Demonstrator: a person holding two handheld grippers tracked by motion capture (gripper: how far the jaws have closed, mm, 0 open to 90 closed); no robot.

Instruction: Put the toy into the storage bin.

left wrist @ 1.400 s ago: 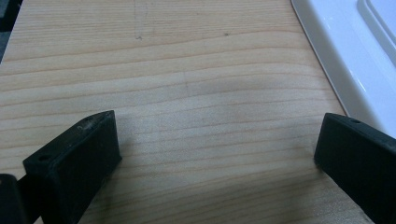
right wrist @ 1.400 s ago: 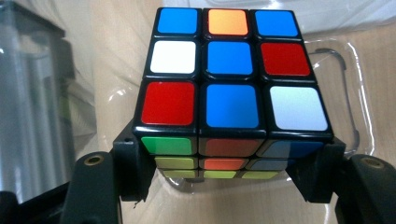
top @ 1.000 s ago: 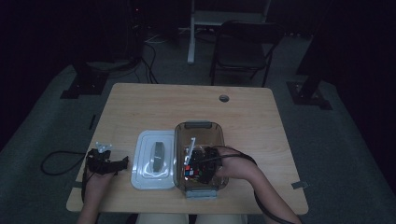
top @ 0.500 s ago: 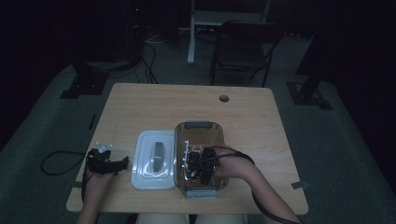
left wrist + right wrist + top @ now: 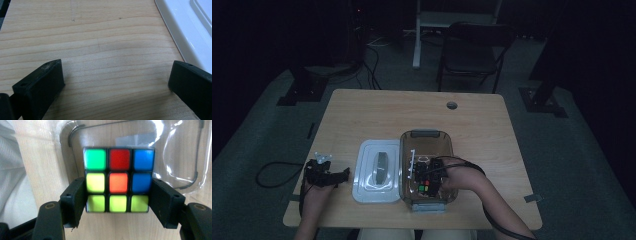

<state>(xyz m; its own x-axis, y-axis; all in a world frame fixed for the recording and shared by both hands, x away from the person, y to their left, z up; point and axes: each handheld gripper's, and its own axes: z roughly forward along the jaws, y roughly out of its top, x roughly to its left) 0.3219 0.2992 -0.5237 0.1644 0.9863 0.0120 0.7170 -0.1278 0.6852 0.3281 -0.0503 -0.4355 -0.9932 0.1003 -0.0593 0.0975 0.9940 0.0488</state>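
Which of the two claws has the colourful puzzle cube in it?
The right claw, reaching into the clear box. Its jaws squeeze the cube from both sides. The left claw is open over the bare table.

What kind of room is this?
Probably a dim lab or office set up for recording: a wooden desk with a cable hole, a folding chair, and stand bases on carpet.
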